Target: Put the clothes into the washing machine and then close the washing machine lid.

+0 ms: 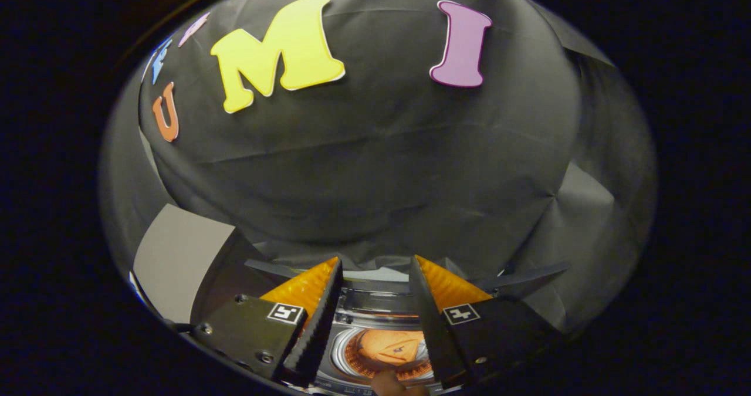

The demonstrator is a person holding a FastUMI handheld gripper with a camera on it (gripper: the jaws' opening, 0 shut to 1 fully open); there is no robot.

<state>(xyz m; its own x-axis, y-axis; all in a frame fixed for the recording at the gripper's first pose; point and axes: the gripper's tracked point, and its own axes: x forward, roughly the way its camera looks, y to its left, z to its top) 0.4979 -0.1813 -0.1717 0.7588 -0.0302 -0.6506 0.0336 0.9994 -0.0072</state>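
Gripper point(375, 302) open, fingers spread, nothing held between them. Washing machine point(375, 302) sits directly below, at 6 o'clock from the fingertips; its round drum opening point(384, 352) shows in the gap between the fingers, near their bases. Orange clothes point(390, 346) lie inside the drum, apparently already in. Lid not clearly identifiable; a pale strip at 12 o'clock of the opening, just beyond the fingertips, may be it. Judged next: closing the lid, so tool must tip down toward 6.

An orange garment point(392, 347) lies inside the washing machine's point(375, 302) round open drum, seen from above.
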